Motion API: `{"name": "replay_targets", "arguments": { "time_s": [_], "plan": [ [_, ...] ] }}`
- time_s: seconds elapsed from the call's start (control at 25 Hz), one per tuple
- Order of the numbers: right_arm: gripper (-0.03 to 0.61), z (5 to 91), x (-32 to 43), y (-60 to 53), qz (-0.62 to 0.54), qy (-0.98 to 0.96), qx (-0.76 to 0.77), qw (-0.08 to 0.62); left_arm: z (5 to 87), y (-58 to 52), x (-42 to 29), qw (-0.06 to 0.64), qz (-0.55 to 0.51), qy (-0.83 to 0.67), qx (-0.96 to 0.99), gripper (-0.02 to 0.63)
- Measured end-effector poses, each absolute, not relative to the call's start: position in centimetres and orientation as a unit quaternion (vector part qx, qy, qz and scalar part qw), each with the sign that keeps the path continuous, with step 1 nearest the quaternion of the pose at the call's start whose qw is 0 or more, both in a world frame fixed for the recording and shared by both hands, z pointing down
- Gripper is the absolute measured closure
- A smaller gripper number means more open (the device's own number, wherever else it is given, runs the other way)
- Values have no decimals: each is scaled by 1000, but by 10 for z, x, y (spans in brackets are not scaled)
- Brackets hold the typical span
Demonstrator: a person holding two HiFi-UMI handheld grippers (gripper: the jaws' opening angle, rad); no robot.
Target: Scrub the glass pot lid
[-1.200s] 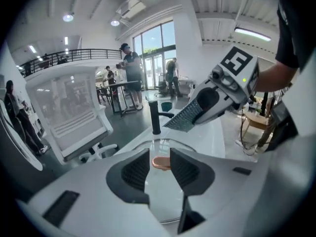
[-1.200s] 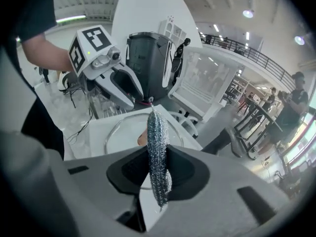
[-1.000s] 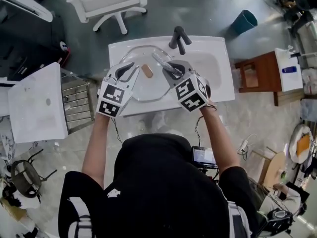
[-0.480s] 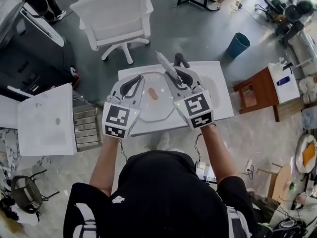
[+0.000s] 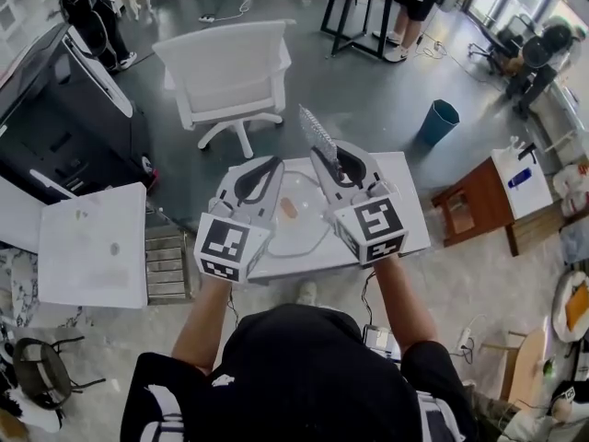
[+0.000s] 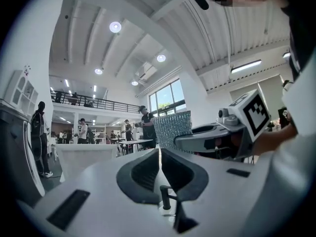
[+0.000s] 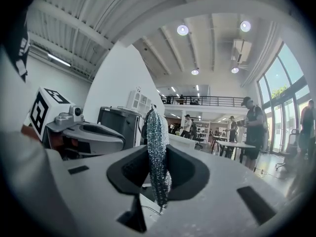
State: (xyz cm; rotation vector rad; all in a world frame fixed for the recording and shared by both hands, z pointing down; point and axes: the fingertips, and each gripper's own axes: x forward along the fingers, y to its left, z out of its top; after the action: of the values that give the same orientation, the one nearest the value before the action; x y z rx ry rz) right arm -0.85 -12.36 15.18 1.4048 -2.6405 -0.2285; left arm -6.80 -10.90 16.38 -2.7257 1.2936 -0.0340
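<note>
The glass pot lid [image 5: 304,226], with a brown knob [image 5: 289,207], lies flat in the white sink [image 5: 409,224], below both grippers. Both grippers are raised well above it and point level. My left gripper [image 5: 273,162] is shut with nothing between its jaws, which meet along a thin seam in the left gripper view [image 6: 159,152]. My right gripper [image 5: 321,152] is shut on a silver mesh scrub cloth [image 5: 311,127], which stands up between its jaws [image 7: 157,147]. The cloth [image 6: 173,127] also shows beside the right gripper [image 6: 207,138] in the left gripper view.
A white office chair [image 5: 230,72] stands beyond the sink. A white slab [image 5: 92,242] and a metal rack [image 5: 170,261] are at the left. A teal bin [image 5: 440,118] and a wooden side table [image 5: 469,205] are at the right. People stand in the hall.
Both grippers have risen from the sink, side by side, toward the camera. The scrub cloth has come up off the lid with the right gripper. The lid stays in the sink.
</note>
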Motion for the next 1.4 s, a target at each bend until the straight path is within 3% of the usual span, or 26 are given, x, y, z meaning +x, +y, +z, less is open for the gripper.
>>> {"name": "replay_targets", "arguments": {
  "time_s": [0.48, 1.4],
  "plan": [
    [503, 130, -11, -120, -81, -878, 471, 33, 132, -101, -81, 73, 15, 439, -895, 598],
    [506, 141, -6, -126, -68, -879, 471, 35, 135, -107, -81, 66, 25, 445, -893, 600]
  ]
}}
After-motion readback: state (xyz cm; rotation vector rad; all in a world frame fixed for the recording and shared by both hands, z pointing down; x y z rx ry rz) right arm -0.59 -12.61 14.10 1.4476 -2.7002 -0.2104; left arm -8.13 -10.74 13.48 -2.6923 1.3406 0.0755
